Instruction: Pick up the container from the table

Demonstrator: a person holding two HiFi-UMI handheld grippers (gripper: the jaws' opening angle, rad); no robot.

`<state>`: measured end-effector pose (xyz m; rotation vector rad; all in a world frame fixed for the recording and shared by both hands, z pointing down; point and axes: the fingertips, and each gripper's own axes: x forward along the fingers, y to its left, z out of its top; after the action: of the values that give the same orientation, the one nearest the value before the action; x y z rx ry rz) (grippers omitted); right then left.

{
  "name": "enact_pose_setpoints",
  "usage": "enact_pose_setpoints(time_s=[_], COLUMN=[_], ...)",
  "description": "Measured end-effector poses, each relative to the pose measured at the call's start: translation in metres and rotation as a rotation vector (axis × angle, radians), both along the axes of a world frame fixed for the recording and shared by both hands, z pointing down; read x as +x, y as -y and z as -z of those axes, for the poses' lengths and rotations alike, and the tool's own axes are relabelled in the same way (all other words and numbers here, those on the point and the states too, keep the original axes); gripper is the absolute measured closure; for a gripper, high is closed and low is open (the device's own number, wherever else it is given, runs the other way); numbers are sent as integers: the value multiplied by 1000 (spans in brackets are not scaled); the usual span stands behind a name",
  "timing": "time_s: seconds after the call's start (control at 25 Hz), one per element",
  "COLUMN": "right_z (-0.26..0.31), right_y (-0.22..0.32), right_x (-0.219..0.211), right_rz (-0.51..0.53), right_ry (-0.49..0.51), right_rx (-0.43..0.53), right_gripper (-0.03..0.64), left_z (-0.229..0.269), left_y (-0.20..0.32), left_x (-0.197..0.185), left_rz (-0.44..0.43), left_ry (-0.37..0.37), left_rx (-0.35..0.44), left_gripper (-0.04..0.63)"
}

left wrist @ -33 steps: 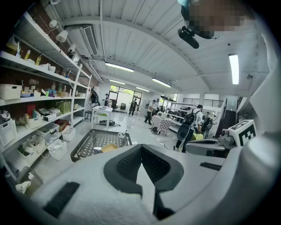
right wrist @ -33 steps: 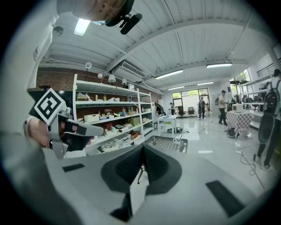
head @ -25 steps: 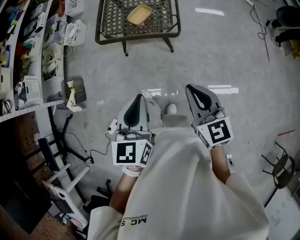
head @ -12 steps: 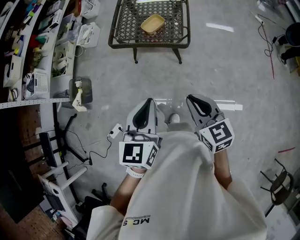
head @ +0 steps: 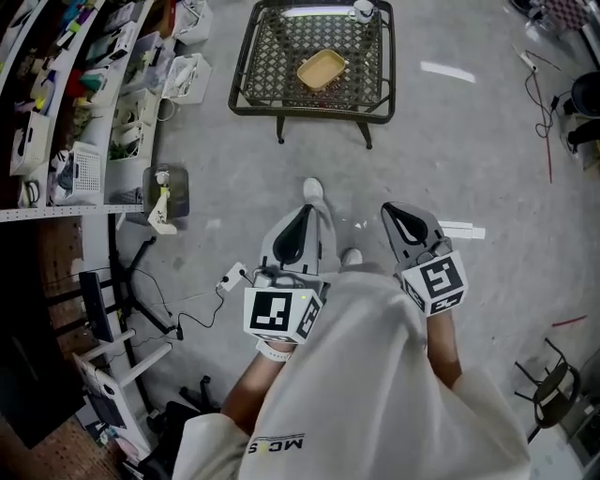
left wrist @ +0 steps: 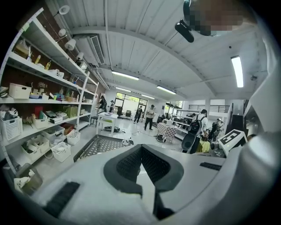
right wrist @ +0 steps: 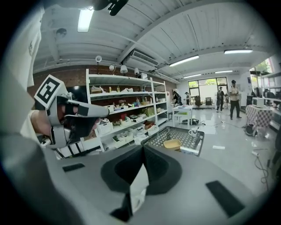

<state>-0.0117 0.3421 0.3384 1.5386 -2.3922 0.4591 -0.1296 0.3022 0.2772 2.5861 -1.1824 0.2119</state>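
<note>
The container (head: 322,68), a shallow tan tray, lies on a low black mesh table (head: 258,56) at the top of the head view, with a white mug (head: 363,11) at the table's far corner. Both grippers are held out in front of the person's body, well short of the table. My left gripper (head: 304,210) is shut and empty. So is my right gripper (head: 390,209). In the right gripper view the container (right wrist: 172,143) shows just past my shut jaws, on the table (right wrist: 196,145). In the left gripper view only the table's (left wrist: 94,147) mesh top shows; my jaws hide the container.
Shelves (head: 56,112) crowded with bins run along the left, with cables and a small stand on the floor beside them. A folding chair (head: 553,384) stands at the lower right. The person's shoe (head: 313,190) steps ahead between grippers and table. Several people stand far off.
The table and container have slid down and grown larger in the head view as the person walks toward them. Both grippers stay shut and have moved forward with the body.
</note>
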Motion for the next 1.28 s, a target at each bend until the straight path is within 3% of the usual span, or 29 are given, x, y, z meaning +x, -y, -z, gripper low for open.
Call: enact_pose_setpoints(time_s=[0.36, 0.52, 0.72, 0.96, 1.28], right_z=[1, 3, 9, 11, -17], right_y=[127, 196, 275, 340, 376], right_x=[6, 12, 9, 21, 48], right_rz=[-27, -73, -28, 14, 96], right_ry=[12, 14, -8, 12, 19], right_rx=[-49, -63, -30, -8, -80], right_gripper=[600, 600, 600, 600, 600], left_z=[-5, 3, 11, 11, -6], left_y=[128, 197, 273, 322, 353], left_x=[3, -7, -14, -1, 33], left_rz=[1, -1, 13, 27, 94], left_ry=[-33, -22, -3, 33, 53], left_rx=[-50, -43, -7, -10, -75], left_gripper=[581, 582, 582, 582, 583])
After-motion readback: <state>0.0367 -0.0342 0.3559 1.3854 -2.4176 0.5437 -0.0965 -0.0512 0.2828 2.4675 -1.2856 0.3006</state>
